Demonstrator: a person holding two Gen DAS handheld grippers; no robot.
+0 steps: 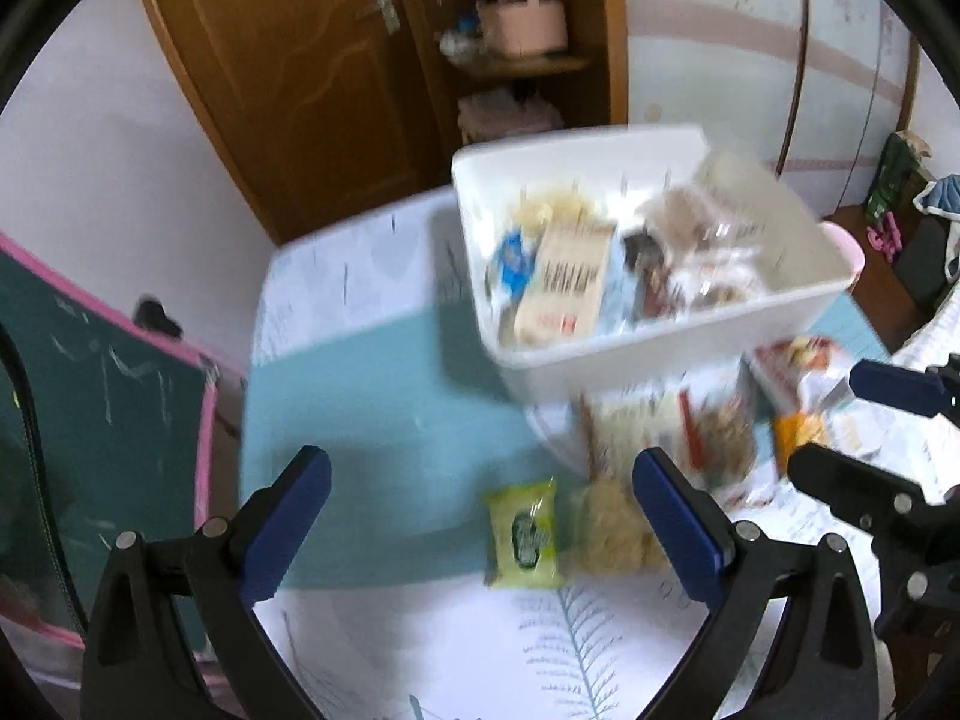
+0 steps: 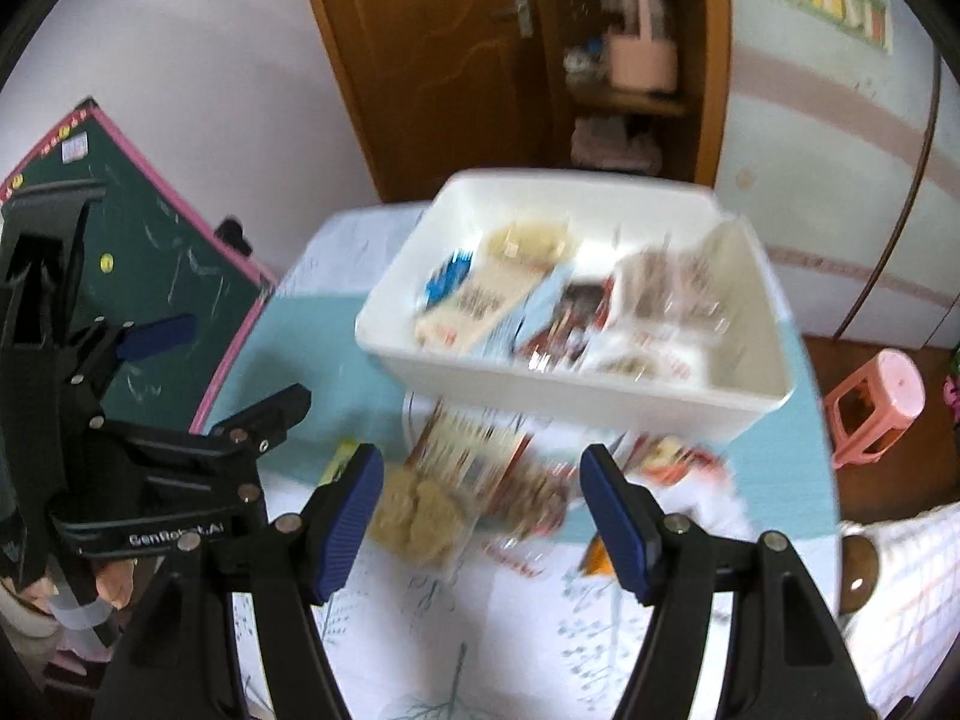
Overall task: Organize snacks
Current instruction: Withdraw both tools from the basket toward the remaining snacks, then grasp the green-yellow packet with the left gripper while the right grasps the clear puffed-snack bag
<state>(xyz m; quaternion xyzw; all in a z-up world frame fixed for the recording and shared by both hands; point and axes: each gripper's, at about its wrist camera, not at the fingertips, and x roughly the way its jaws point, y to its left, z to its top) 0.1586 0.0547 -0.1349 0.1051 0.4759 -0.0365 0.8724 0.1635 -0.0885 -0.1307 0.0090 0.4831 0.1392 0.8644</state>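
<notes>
Green snack packet (image 1: pixel 525 534) — long axis pointing away, between left gripper (image 1: pixel 480 525) fingers — both grippers' jaws apart, empty.

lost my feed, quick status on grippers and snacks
Left gripper open, empty. Right gripper open, empty. White bin part-filled; loose snacks on table before it. Nothing blocking.

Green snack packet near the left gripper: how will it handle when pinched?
The green packet looks like a thin sealed wrapper lying flat on the table, so probably light and crinkly. The film may slip between the pads. It looks flat, so unlikely to roll.
</notes>
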